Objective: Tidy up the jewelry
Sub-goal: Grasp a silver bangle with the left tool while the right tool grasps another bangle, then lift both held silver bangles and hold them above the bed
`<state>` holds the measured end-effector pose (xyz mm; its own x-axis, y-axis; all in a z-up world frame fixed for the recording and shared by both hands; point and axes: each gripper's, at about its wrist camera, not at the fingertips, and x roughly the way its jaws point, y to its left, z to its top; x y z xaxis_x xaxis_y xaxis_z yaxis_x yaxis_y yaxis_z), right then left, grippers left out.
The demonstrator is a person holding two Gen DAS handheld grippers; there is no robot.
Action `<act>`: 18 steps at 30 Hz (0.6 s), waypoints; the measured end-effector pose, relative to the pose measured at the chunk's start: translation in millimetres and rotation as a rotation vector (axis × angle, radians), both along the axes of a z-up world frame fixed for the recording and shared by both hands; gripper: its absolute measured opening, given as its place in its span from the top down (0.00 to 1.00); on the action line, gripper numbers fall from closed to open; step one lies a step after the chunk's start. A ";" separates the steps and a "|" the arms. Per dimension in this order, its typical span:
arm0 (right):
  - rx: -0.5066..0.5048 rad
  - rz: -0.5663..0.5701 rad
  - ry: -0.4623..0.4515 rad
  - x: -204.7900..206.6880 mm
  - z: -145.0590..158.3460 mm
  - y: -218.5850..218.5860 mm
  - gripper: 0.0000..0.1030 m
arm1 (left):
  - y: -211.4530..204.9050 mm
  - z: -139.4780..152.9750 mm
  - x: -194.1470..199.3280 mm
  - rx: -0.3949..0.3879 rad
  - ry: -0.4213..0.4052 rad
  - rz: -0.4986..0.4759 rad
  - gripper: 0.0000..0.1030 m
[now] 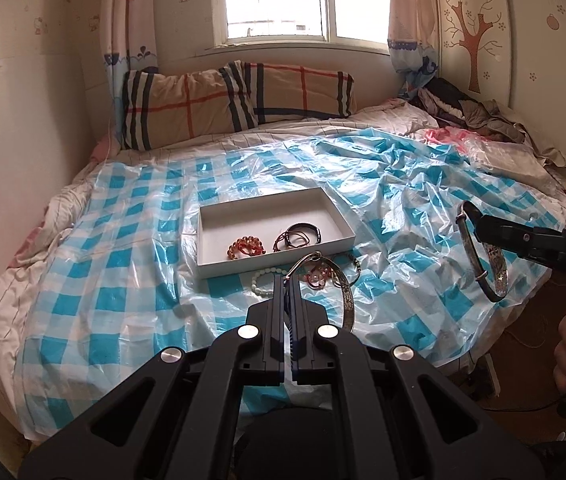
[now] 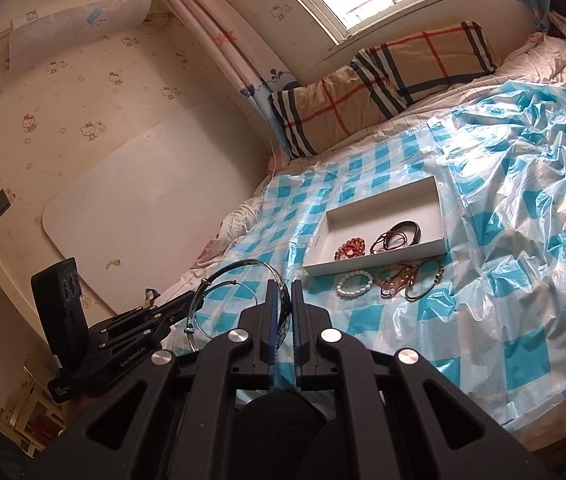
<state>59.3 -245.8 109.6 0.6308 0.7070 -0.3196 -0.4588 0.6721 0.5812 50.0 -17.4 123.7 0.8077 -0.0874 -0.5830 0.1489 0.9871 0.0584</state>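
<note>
A white shallow box [image 1: 339,222] [image 2: 441,212] lies on the bed and holds an amber bead bracelet [image 1: 245,247] [image 2: 350,248], red cord loops [image 1: 293,239] and a black band [image 1: 307,228] [image 2: 405,227]. In front of it lie a white bead bracelet [image 1: 263,280] [image 2: 354,283], a pink bead bracelet [image 2: 393,278] and a thin bangle [image 2: 425,280]. My left gripper [image 1: 287,280] [image 2: 187,304] is shut on a silver bangle [image 1: 341,288] [image 2: 199,308]. My right gripper [image 2: 282,286] [image 1: 479,226] is shut on a second silver bangle [image 1: 491,264] [image 2: 283,312], above the bed's right edge.
A blue-and-white checked plastic sheet [image 1: 123,264] [image 2: 503,240] covers the bed. A plaid pillow [image 1: 235,100] [image 2: 383,88] lies under the window. Clothes [image 1: 483,116] are piled at the back right. A white board [image 2: 143,200] leans on the wall.
</note>
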 end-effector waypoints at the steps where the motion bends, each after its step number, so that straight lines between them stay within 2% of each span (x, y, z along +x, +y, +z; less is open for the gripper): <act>1: 0.003 0.000 -0.007 -2.4 2.8 0.3 0.93 | -0.4 2.3 -2.2 0.000 -0.007 0.001 0.98; 18: 0.021 0.026 -0.055 -12.1 19.5 9.9 0.93 | 4.4 19.0 -14.7 -0.017 -0.056 0.014 0.98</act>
